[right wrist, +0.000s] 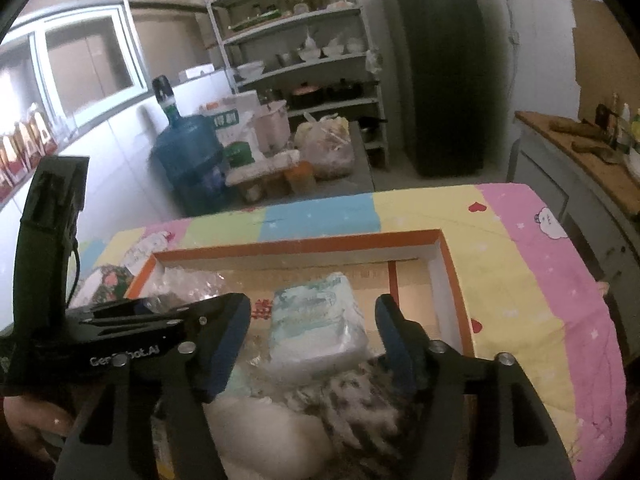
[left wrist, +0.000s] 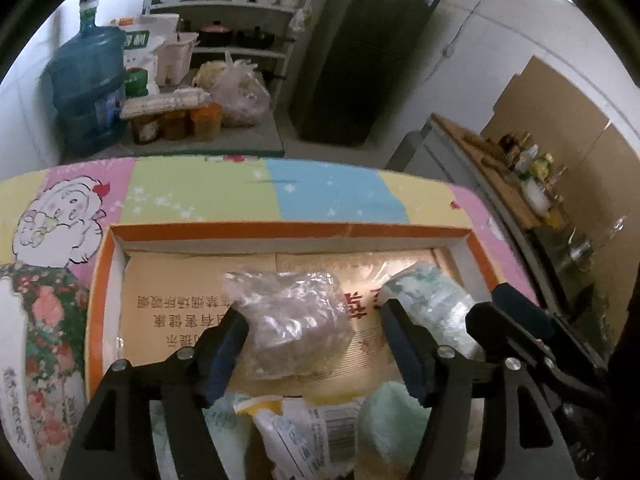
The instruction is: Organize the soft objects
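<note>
On the colourful tablecloth (right wrist: pixel 520 264) your box (left wrist: pixel 280 230) holds soft packs; your left gripper (left wrist: pixel 316 344) and right gripper (right wrist: pixel 314 334) stand wide, gripping nothing.

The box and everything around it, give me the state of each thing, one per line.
Box: open-topped, on the patterned cloth.
Clear plastic packet: lying in the box, between the pads, not pressed.
Pale green pack: lying in the box, between the pads, not pressed.
Left hand-held gripper: open.
Right hand-held gripper: open.
Fridge: door closed.
</note>
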A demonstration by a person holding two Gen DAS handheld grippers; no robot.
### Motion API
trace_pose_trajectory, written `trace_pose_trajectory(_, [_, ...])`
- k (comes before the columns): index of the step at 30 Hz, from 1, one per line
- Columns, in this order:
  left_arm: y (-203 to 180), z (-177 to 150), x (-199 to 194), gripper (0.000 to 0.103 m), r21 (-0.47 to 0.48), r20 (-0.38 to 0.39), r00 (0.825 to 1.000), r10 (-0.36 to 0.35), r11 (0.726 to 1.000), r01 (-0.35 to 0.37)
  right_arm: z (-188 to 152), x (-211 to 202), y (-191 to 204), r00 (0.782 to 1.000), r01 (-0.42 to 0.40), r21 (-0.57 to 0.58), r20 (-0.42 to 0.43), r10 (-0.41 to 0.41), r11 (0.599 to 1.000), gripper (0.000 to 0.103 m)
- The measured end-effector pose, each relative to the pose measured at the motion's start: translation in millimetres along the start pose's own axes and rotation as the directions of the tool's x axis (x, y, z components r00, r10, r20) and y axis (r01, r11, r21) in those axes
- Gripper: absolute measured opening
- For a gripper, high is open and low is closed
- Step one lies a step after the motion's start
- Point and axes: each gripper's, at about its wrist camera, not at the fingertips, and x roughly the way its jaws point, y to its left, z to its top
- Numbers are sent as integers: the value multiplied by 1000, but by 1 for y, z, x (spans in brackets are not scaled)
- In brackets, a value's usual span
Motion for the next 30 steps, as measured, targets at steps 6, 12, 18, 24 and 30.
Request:
trace_pose_trajectory(6, [-12, -4, -33, 82, 49, 117, 993, 5, 999, -11, 1, -31, 0, 988, -36, 37, 151, 30, 999, 67])
trace_pose_trajectory(12, [-21, -12, -62, 88, 100, 195, 981, -7, 995, -13, -1, -53, 3, 972, -37, 60, 233, 22, 998, 68])
trace_pose_trajectory(18, [-28, -21, -85, 88, 131, 241, 970, -27, 991, -5, -7, -83, 12, 956, 9, 82, 290, -32, 997, 68])
trace_pose_trajectory(24, [-26, -35, -113, 89, 163, 308, 949, -61, 987, 11, -16, -118, 29, 936, 34, 89, 347, -63, 995, 71])
trace_pose_trajectory(30, [-19, -50, -139, 89, 174, 340, 937, -75, 985, 16, -31, -142, 59, 925, 37, 71, 375, -61, 997, 73])
